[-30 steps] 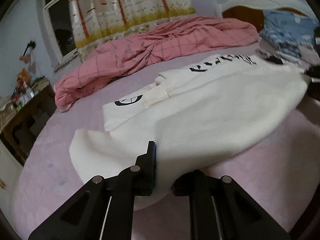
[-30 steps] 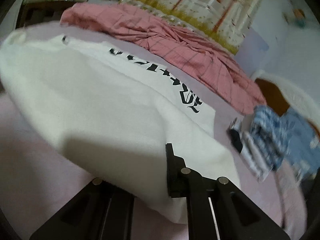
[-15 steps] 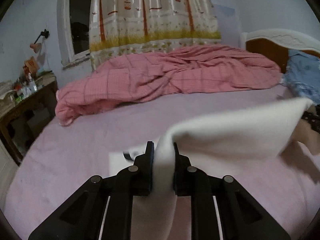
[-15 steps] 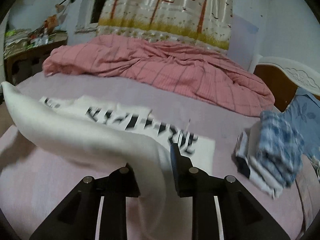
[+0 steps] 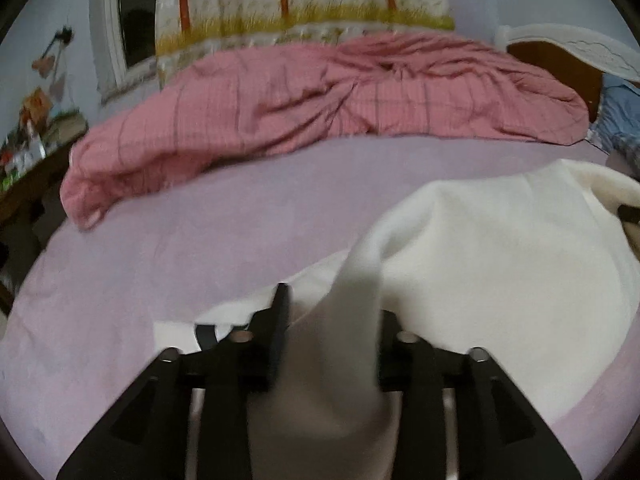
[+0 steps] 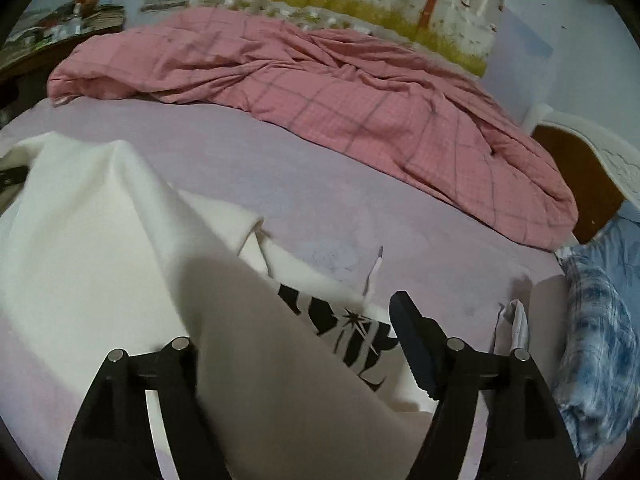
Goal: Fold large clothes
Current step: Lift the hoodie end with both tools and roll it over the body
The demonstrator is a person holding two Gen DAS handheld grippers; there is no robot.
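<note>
Two black grippers reach over a bed with a lilac sheet (image 5: 208, 240), and one large cream-white sweatshirt (image 5: 500, 264) lies across it, partly doubled over itself. At the left gripper (image 5: 330, 320) the jaws are opening; a raised fold of the white cloth stands between the fingers (image 5: 280, 320), and the left one has come clear of the fabric, while the right one is hidden behind the fold. At the right gripper (image 6: 296, 344) the jaws are also opening and stand wide; a flap of the sweatshirt (image 6: 120, 240) hangs through the gap, apart from the right finger (image 6: 412, 336), and covers the left one. Black lettering (image 6: 352, 332) on the lower layer shows just under that gripper. A rumpled pink checked quilt (image 5: 320, 96) lies along the far side of the bed, beneath a curtain printed with trees (image 5: 296, 4). Blue patterned clothes (image 6: 592, 344) sit at the right edge, near the wooden headboard (image 6: 580, 184).
</note>
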